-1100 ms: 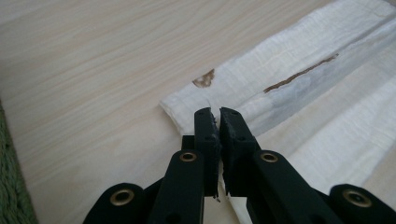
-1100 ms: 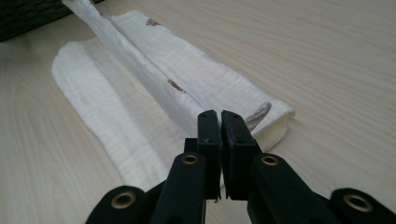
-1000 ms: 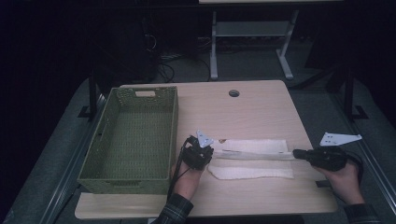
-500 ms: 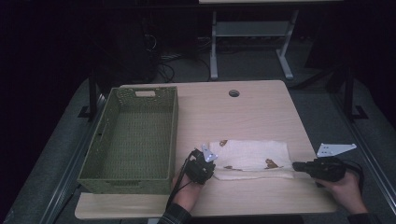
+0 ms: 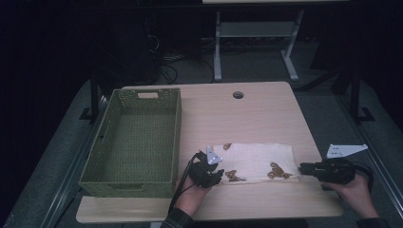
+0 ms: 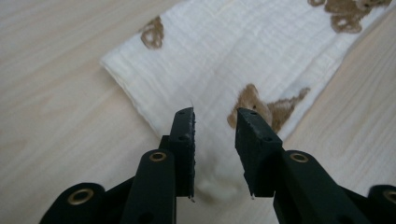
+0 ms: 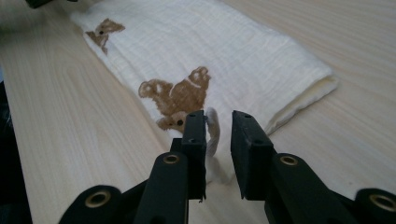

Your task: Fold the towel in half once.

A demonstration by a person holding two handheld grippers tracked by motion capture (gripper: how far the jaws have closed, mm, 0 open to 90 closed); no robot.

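A pale wooden desk [image 5: 256,114] carries a green basket [image 5: 135,137], and just right of the basket lies a folded cream cloth [image 5: 259,159] printed with brown bears. The cloth looks light, soft and floppy, best taken by its corners. At its two near corners, the left hand-held gripper [image 6: 215,135] and the right hand-held gripper [image 7: 218,135] have just been opening, each now slightly apart with a released corner of cloth loose between its jaws.

The light wooden surface [image 5: 266,114] carries a green woven plastic basket [image 5: 135,137] on its left half. To the right of the basket, toward the near edge, a folded cream muslin cloth with brown bear prints [image 5: 259,159] lies flat. The left tongs [image 5: 215,175] sit at the cloth's left end, between basket and cloth. The right tongs [image 5: 301,168] sit at its right end.
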